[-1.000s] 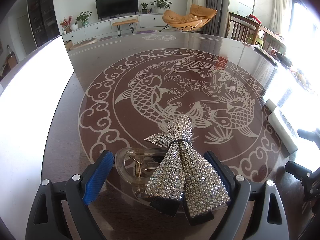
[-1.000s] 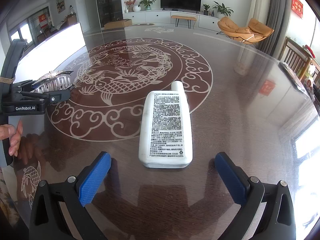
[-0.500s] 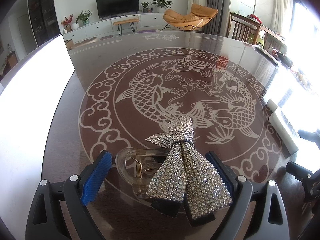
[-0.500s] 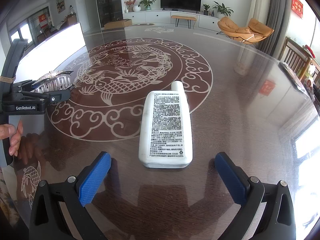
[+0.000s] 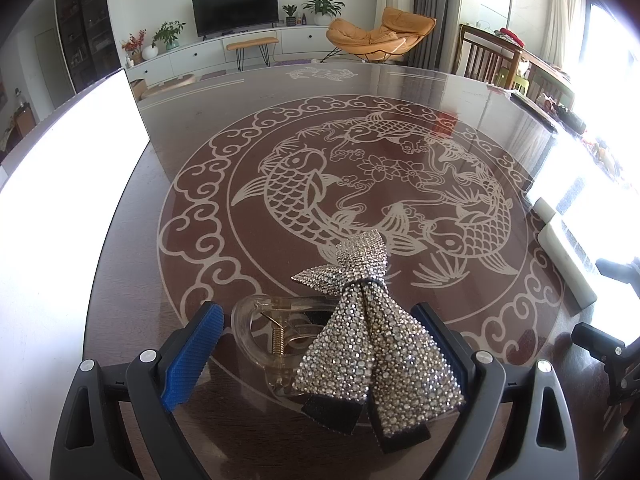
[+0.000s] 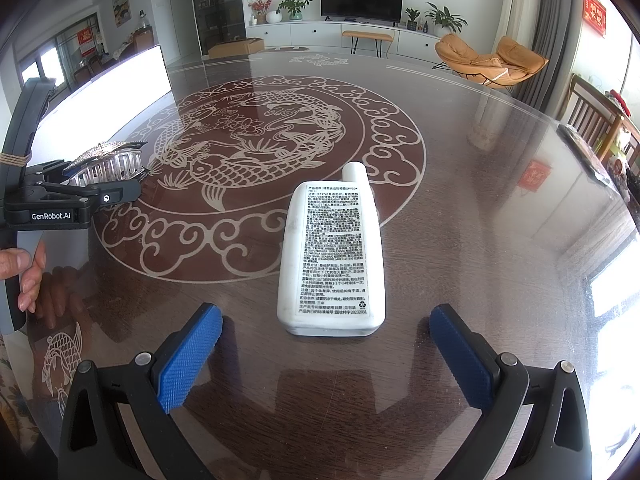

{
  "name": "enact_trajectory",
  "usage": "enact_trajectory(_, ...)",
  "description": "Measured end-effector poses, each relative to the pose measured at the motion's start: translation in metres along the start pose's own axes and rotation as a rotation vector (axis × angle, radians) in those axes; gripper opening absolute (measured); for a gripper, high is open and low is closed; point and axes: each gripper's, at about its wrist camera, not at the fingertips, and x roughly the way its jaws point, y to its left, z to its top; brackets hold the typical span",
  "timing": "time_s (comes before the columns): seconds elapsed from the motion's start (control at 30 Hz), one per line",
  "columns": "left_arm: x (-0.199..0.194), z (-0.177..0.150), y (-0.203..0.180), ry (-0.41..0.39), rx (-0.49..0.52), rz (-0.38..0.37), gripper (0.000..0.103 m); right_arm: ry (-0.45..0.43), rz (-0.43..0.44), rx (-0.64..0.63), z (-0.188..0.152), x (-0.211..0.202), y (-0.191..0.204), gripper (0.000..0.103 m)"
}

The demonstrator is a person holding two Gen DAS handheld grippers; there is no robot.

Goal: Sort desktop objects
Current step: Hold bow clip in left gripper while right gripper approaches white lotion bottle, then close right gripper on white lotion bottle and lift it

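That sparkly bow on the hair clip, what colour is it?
Silver rhinestones all over the bow, with black tail ends. The left wrist view shows it best.

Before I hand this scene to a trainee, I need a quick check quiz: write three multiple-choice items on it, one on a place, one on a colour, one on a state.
1. Where is the rhinestone bow hair clip?
A. Between the fingers of the left tongs
B. On the orange chair
C. On the floor

2. What colour are the pads of the right tongs?
A. Red
B. Blue
C. Green

3. How is the white bottle placed?
A. Standing upright
B. Lifted into the air
C. Lying flat on the table, label up

Answers: 1 A, the left wrist view shows a finger on either side of it. 2 B, both ribbed pads are plainly blue. 3 C, it rests on its back with the printed text facing up.
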Motion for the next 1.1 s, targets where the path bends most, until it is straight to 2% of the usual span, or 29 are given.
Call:
enact_trajectory(0.4,0.000,0.000,0.000,0.001,-0.001,-0.002,0.095,0.000,0.000,0.000,0.000,0.000,0.000,0.103)
enact_trajectory(0.43,0.000,0.000,-0.001,0.013,0.006,-0.012,0.101,0.000,0.000,0.000,0.000,0.000,0.000,0.103)
enact_trajectory(0.5,0.000,0.000,-0.004,0.036,0.031,-0.026,0.102,0.003,0.000,-0.005,0.000,0.000,0.000,0.103)
enact_trajectory(0.53,-0.001,0.000,-0.006,0.039,0.038,-0.037,0.100,0.029,0.015,-0.026,0.004,0.002,0.000,0.103)
enact_trajectory(0.6,-0.006,-0.001,-0.011,0.005,0.059,-0.053,0.080,0.124,0.044,-0.072,0.019,0.011,-0.002,0.103)
enact_trajectory(0.63,-0.007,-0.001,-0.013,-0.008,0.064,-0.051,0.064,0.151,0.052,-0.075,0.026,0.015,-0.004,0.102)
enact_trajectory(0.67,-0.009,-0.001,-0.012,-0.016,0.054,-0.053,0.049,0.164,0.062,-0.070,0.033,0.017,-0.006,0.094)
enact_trajectory(0.7,-0.010,-0.001,-0.009,-0.017,0.031,-0.081,0.048,0.177,0.076,-0.060,0.038,0.019,-0.009,0.088)
enact_trajectory(0.73,-0.013,-0.002,-0.005,-0.021,-0.005,-0.112,0.048,0.179,0.061,-0.061,0.043,0.019,-0.009,0.066)
enact_trajectory(0.77,-0.019,-0.004,-0.001,-0.034,-0.034,-0.130,0.048,0.182,0.047,-0.071,0.048,0.018,-0.009,0.052)
enact_trajectory(0.87,-0.048,-0.012,0.008,-0.099,-0.067,-0.144,0.048,0.210,0.051,-0.063,0.054,0.014,-0.007,0.051)
enact_trajectory(1.0,-0.103,-0.019,0.024,-0.191,-0.097,-0.160,0.048,0.161,0.105,-0.036,0.061,-0.016,0.004,0.051)
enact_trajectory(1.1,-0.157,-0.020,0.049,-0.279,-0.145,-0.168,0.048,0.106,0.156,-0.013,0.079,-0.043,0.016,0.051)
